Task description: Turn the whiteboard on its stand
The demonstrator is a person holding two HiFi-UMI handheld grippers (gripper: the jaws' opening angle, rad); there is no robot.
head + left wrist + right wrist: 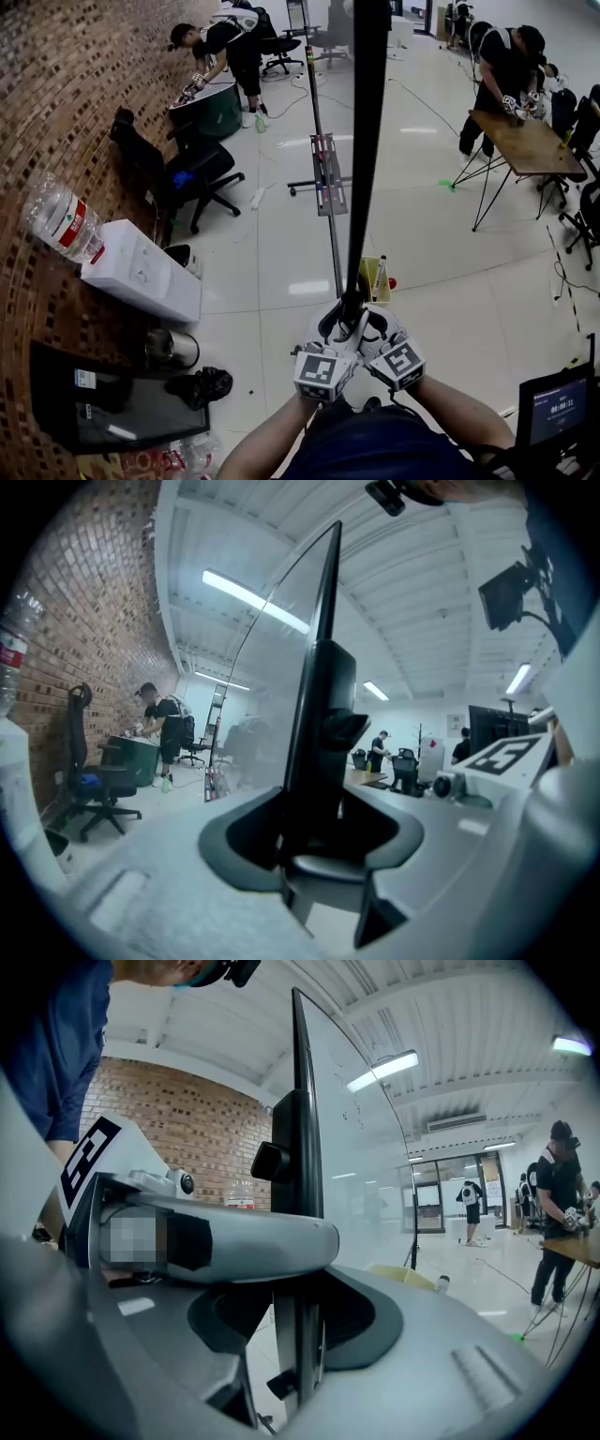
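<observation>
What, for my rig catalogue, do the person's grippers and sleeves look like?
The left gripper and right gripper are light grey with dark curved inner faces; each carries a white cube with black square markers. The person wears a dark blue top.

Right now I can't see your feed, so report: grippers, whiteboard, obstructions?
Left gripper, right gripper: both clamped on whiteboard edge. Stands upright, edge-on. Yellow bin on floor beside it.

Glossy whiteboard [361, 1176] in a matt black frame [368, 141].
</observation>
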